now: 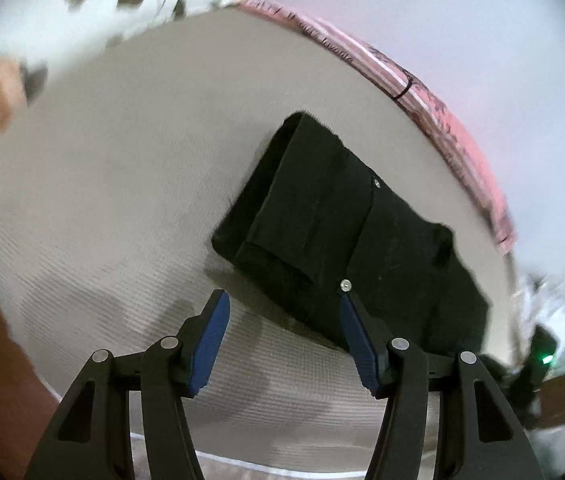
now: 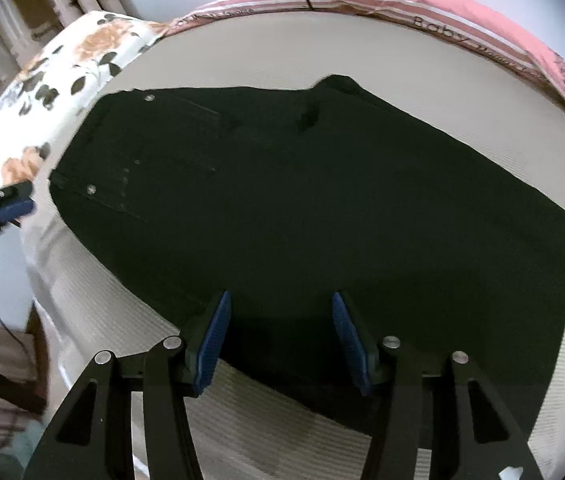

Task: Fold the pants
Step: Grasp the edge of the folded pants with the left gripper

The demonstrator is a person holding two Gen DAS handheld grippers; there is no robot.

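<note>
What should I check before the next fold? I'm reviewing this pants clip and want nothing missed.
1. Left gripper empty, blue pads apart: ok.
2. Right gripper empty above the cloth: ok.
3. Black pants lying on the beige mattress, already folded over: ok.
4. Pants flat: not ok, a raised wrinkle near the far edge.
5. Pants clear of the floral pillow: cannot tell, edges meet.
6. Layers aligned underneath: cannot tell.

Pants [image 2: 322, 200]: black matt cloth, denim-like, w/ shiny metal rivets. Mattress [image 1: 102, 200]: beige woven fabric, fine ribbed texture. Left gripper [image 1: 282, 300] & right gripper [image 2: 278, 300]: matt black plastic, ridged blue pads, metal pins.
</note>
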